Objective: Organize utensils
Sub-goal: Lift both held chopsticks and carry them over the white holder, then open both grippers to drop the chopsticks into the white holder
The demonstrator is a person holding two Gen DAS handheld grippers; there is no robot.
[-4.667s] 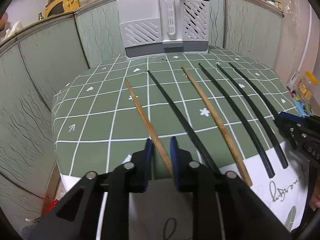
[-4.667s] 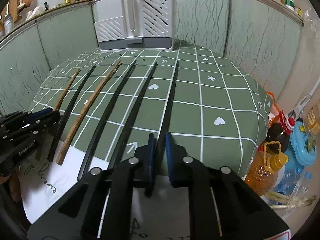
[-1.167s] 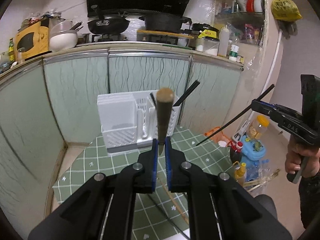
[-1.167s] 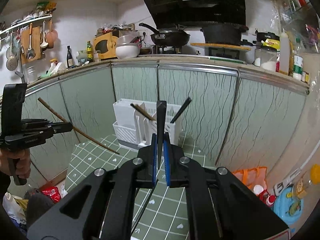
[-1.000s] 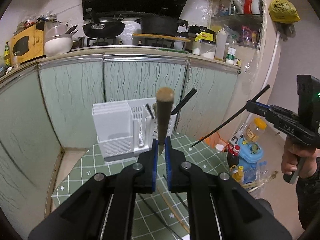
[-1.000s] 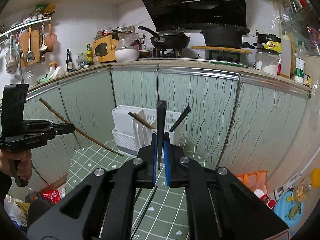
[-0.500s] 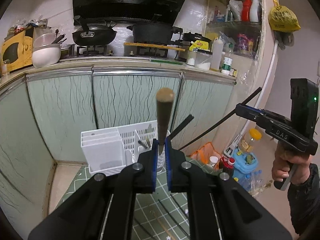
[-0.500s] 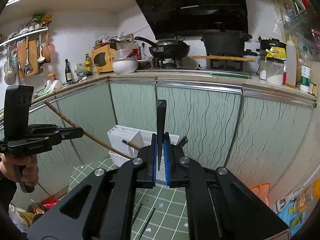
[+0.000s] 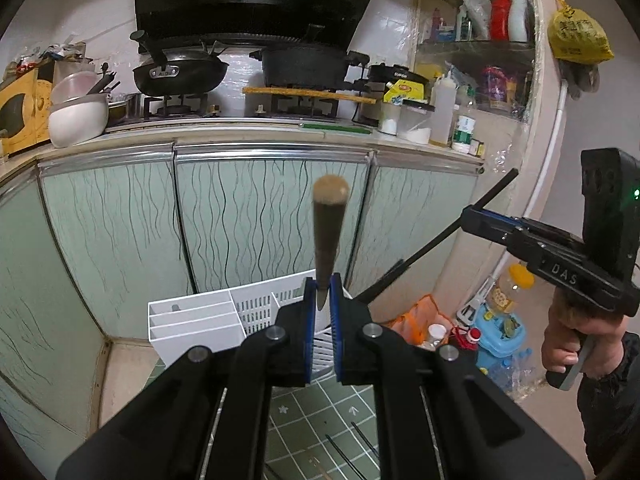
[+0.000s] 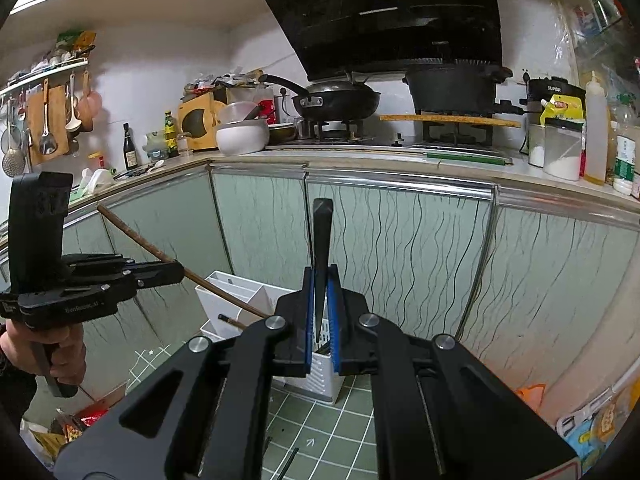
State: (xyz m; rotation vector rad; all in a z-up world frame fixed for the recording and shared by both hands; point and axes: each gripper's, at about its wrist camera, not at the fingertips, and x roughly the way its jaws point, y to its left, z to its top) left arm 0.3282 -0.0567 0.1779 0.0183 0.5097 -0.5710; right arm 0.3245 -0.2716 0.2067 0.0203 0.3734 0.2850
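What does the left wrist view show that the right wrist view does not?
Only the left wrist view shows the yellow bag hanging at upper right and the right tongs clamped on a black chopstick. Only the right wrist view shows the ladles on the wall rail and the left tongs clamped on a brown chopstick. Both show the white utensil holder, the wok and the green cabinet doors.

Black tool point(image 9: 320, 312), blue pads point(image 9: 307, 340), silver screws, seemingly dark sleeve point(image 9: 608, 412)
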